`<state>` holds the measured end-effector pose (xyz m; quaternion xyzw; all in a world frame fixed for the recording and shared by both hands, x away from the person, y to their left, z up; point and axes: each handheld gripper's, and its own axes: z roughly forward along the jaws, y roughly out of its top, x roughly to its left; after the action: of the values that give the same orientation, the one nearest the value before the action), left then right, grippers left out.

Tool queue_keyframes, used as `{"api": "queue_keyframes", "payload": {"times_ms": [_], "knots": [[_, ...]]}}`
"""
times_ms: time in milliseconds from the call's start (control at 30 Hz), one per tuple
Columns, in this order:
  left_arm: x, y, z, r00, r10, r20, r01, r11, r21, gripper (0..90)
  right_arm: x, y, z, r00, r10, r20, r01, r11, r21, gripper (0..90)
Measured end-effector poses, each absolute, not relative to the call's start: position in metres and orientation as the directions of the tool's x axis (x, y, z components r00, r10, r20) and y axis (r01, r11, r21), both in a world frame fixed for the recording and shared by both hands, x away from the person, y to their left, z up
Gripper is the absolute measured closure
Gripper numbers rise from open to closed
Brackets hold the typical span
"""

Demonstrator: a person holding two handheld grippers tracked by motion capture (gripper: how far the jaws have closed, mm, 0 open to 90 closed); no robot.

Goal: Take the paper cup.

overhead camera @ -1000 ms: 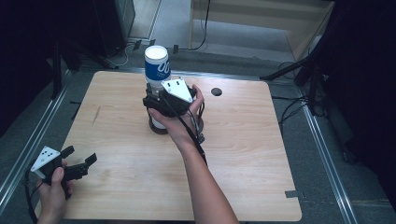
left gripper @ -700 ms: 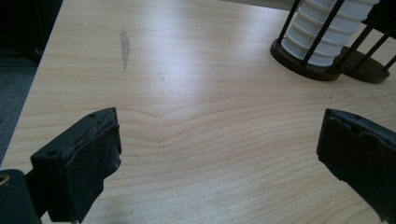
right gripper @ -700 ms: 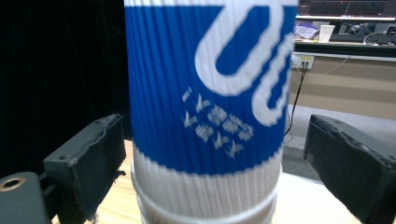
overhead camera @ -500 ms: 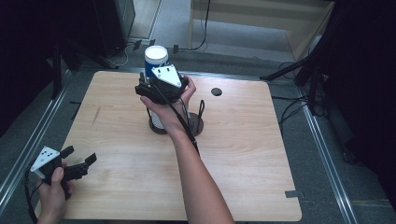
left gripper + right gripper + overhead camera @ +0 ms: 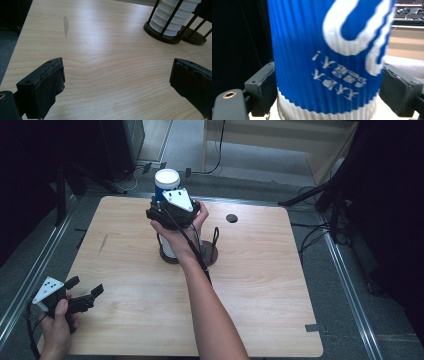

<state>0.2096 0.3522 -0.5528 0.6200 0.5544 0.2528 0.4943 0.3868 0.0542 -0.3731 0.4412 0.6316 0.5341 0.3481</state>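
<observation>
A blue ribbed paper cup [image 5: 167, 182] with white lettering tops a stack of white ribbed cups [image 5: 170, 247] in a black wire holder [image 5: 212, 255] at the table's far middle. My right gripper [image 5: 167, 202] reaches it from the near side. In the right gripper view the blue cup [image 5: 324, 62] sits between the jaws, which have just been closing, and both pads [image 5: 264, 85] press its sides. My left gripper [image 5: 86, 286] hovers open over bare wood at the near left corner. Its jaws [image 5: 117, 77] stand wide apart with nothing between them.
The wooden table [image 5: 260, 285] has a small black disc [image 5: 231, 218] at the far right of the holder. In the left gripper view the white cup stack [image 5: 172, 17] and the holder's dark base [image 5: 162, 37] lie ahead at the upper right. Dark floor and cables surround the table.
My right hand has moved away from the person and up along the stack to the blue cup, and its jaws have closed on the cup. The left hand has stayed put.
</observation>
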Motion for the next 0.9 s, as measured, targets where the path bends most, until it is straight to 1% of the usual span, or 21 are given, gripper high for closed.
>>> {"api": "queue_keyframes", "payload": {"times_ms": [167,200,233,333,900], "knots": [[0.21,0.353,-0.553,0.257,0.937,-0.236,0.438,0.105,0.893,0.8,0.39,0.056,-0.374,-0.366,0.93,0.033,0.19,0.041,0.981,12.4],[0.21,0.353,-0.553,0.257,0.937,-0.236,0.438,0.105,0.893,0.8,0.39,0.056,-0.374,-0.364,0.931,0.035,0.187,0.037,0.982,13.0],[0.21,0.353,-0.553,0.257,0.937,-0.238,0.438,0.107,0.893,0.8,0.389,0.055,-0.372,-0.368,0.929,0.033,0.178,0.036,0.983,16.4],[0.21,0.353,-0.553,0.259,0.936,-0.238,0.438,0.105,0.893,0.8,0.386,0.056,-0.37,-0.365,0.931,0.031,0.169,0.033,0.985,17.5],[0.21,0.352,-0.553,0.257,0.937,-0.237,0.434,0.107,0.895,0.8,0.382,0.051,-0.35,-0.374,0.926,0.039,0.109,0.002,0.994,19.5]]}}
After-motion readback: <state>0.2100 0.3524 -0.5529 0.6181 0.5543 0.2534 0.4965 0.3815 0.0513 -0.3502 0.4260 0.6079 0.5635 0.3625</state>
